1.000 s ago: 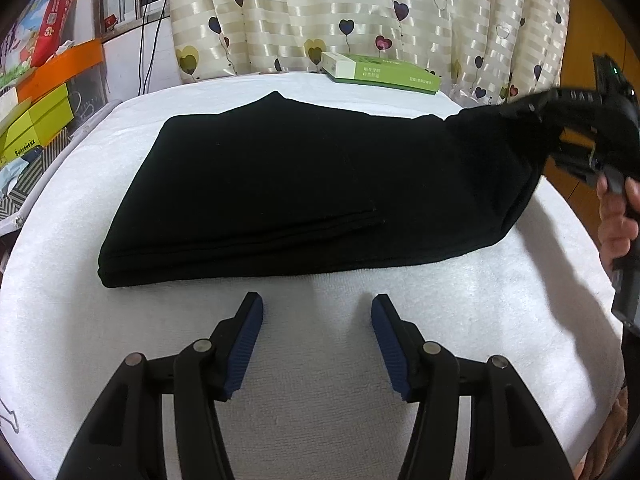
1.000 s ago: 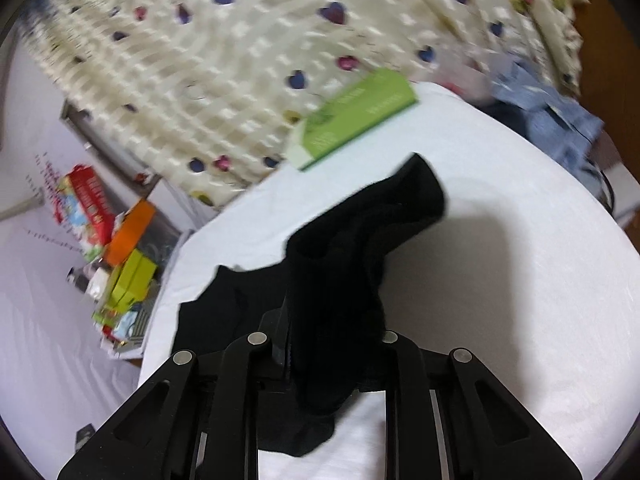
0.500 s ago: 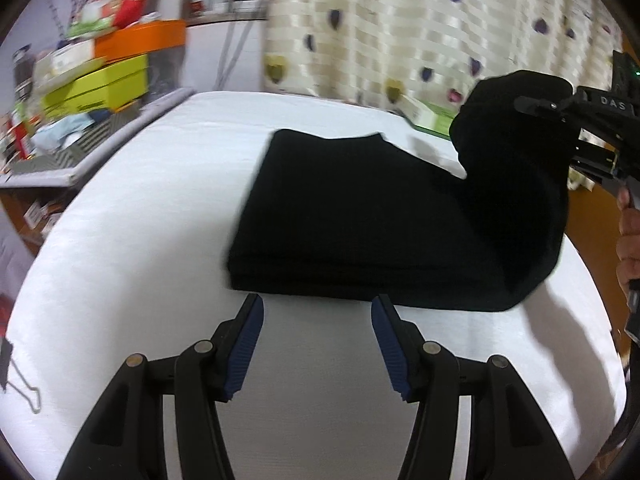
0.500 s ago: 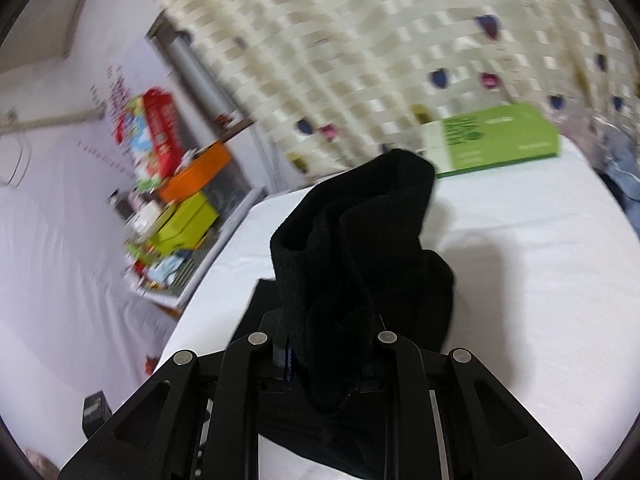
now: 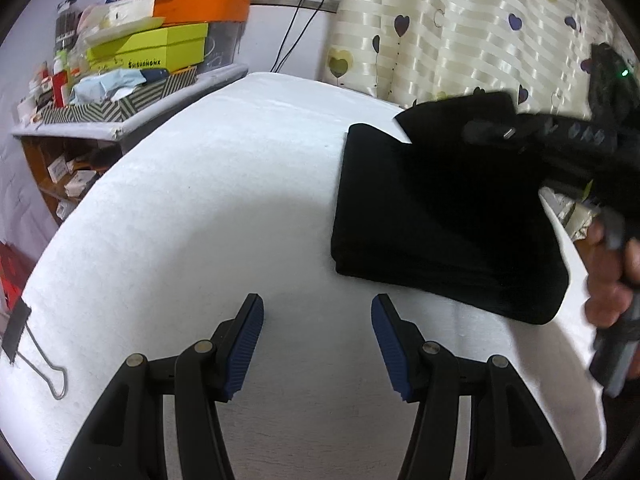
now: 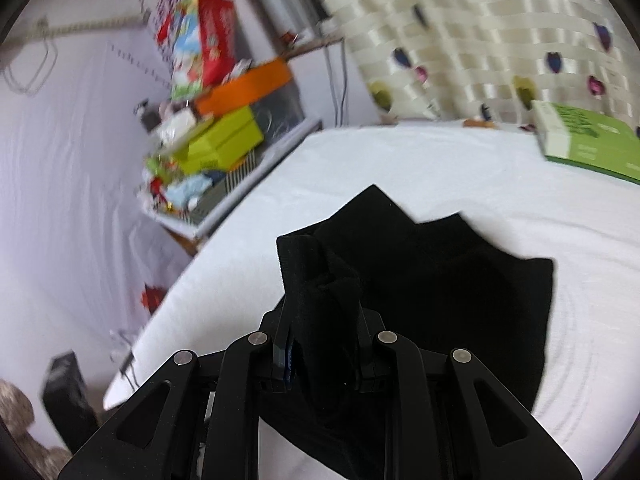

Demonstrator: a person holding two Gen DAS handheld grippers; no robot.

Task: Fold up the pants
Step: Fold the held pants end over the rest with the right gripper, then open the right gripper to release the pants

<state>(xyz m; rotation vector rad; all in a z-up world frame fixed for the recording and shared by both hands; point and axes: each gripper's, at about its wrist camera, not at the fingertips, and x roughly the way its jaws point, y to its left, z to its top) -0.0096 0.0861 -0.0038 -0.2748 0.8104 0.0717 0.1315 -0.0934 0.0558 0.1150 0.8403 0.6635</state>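
Black pants [image 5: 432, 216] lie folded on the white padded table [image 5: 208, 208], at the right of the left wrist view. My right gripper [image 6: 324, 340] is shut on a bunched end of the pants [image 6: 320, 276], holding it lifted over the folded stack. In the left wrist view that right gripper [image 5: 492, 134] reaches in from the right, a hand [image 5: 612, 276] gripping its handle. Over bare table, to the left of the pants and a little short of them, my left gripper [image 5: 316, 334] is open, nothing between its blue pads [image 5: 248, 344].
A side shelf [image 5: 132, 120] at the left carries stacked boxes, orange and yellow-green. A green box [image 6: 584, 140] lies at the table's far edge by the heart-patterned curtain [image 5: 460, 28]. A binder clip [image 5: 24, 340] grips the table cover's left edge.
The right gripper has carried the lifted pants end leftward over the folded stack. The left gripper has swung left, away from the pants, still open.
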